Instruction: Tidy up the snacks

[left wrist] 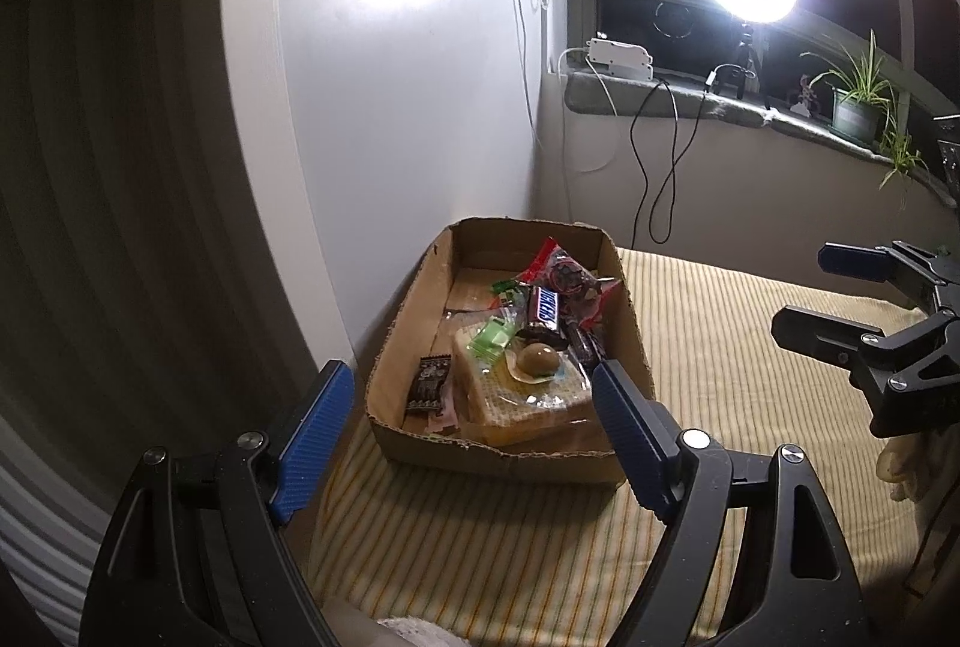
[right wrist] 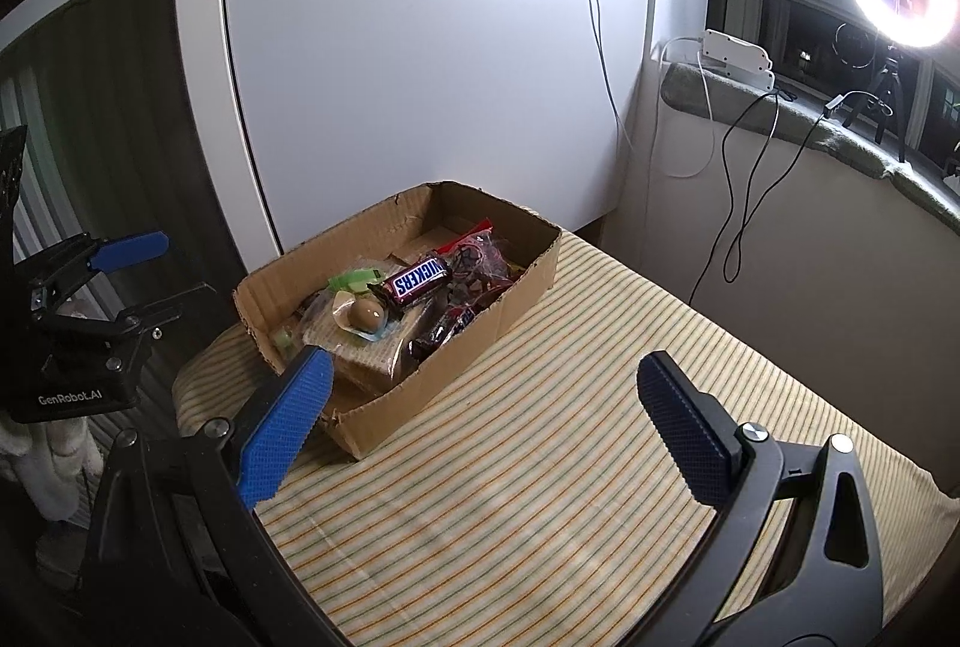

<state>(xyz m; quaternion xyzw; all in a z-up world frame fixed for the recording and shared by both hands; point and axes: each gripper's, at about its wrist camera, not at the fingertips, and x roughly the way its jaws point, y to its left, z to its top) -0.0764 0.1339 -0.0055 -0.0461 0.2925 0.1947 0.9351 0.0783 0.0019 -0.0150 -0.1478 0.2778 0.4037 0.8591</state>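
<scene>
Left wrist view shows a cardboard box (left wrist: 504, 347) standing on the striped cloth (left wrist: 720, 359) of the counter, close to the white panel (left wrist: 390, 107) at the back. All the snacks that I can see are inside this box: a Snickers bar (left wrist: 545, 314) lies on top in the middle, a brown egg-shaped sweet (left wrist: 537, 360) in clear plastic rests on a flat wafer pack (left wrist: 522, 401), a small dark sachet (left wrist: 429, 384) leans at the left wall, and a red bag (left wrist: 561, 269) is at the far end. The left claw (left wrist: 462, 437) is released, its blue pads wide apart and holding nothing, and it hovers in front of the near edge of the box. The right claw (right wrist: 480, 419) is also spread and empty, above the bare cloth just beside the long wall of the box. I judge that the collecting is mostly done, because no snack is lying on the cloth in either view. The risks from here come from the box itself: it is light and its torn walls are low, so a claw that comes down on the rim may push it toward the panel or tip it. The Snickers bar sits loosely on the pile and could slide if the pile is disturbed. The glossy wrappers may slip out of the pads if gripped at an edge.
</scene>
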